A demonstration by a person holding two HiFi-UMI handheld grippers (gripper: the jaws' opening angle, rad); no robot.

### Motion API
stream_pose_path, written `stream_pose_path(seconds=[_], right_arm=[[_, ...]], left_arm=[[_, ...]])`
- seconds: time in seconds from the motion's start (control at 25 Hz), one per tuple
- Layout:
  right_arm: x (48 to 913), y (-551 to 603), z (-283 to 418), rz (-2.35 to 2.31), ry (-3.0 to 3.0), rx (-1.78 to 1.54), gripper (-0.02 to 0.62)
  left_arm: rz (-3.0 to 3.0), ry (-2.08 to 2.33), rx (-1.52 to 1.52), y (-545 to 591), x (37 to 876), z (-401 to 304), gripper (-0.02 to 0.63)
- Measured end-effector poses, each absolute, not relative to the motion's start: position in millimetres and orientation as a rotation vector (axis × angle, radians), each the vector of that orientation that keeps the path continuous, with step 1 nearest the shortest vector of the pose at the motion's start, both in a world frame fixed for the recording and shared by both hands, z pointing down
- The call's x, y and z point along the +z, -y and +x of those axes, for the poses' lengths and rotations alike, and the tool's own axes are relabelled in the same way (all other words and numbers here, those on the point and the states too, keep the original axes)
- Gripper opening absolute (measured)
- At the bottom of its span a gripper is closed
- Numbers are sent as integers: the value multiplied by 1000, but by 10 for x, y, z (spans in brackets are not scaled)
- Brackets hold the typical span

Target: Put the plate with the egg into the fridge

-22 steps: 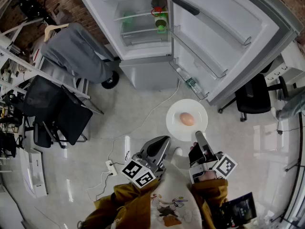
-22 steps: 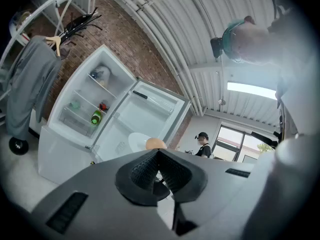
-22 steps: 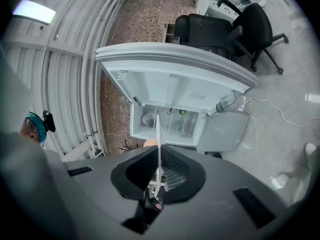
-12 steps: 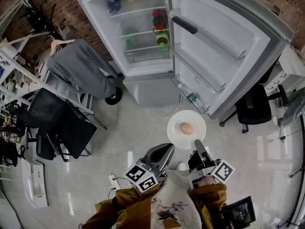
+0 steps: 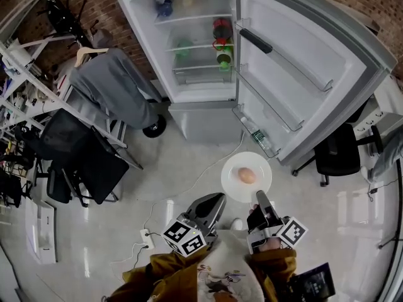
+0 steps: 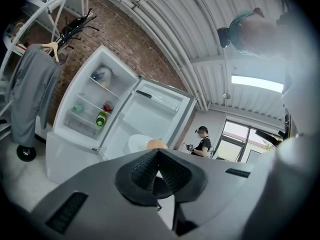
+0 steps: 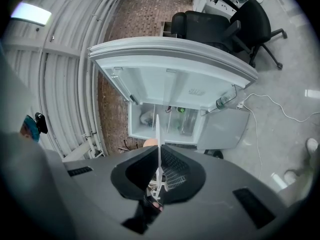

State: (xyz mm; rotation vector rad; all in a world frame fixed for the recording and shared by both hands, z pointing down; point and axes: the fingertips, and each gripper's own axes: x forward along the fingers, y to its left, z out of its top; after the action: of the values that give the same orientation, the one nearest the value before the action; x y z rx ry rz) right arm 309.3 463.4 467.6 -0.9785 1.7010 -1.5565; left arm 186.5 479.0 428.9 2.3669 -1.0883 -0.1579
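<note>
The right claw is pinching the plate by its near rim, level so the egg is not rolling, just short of the open fridge. The left claw is hanging closed and empty, probably spare.

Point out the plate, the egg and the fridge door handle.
plate [image 5: 228, 180], head view, bare left rim.
egg [image 5: 247, 175], head view, its middle.
fridge door handle [image 5: 255, 41], head view, middle of the black bar.

Brick wall at back, glossy pale floor, blk office chair rt.
</note>
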Motion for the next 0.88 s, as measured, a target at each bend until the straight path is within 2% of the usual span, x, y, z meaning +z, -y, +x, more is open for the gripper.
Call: stream_pose_path(seconds=[0.4, 0.88], right_arm=[[4696, -4626, 3235, -858, -1802, -1579, 25], [4777, -4355, 3067, -805, -1804, -1647, 25]], left_arm=[[2320, 1203, -164, -4916, 4445, 2083, 8], [2212, 1272, -192, -4714, 4562, 1861, 8]])
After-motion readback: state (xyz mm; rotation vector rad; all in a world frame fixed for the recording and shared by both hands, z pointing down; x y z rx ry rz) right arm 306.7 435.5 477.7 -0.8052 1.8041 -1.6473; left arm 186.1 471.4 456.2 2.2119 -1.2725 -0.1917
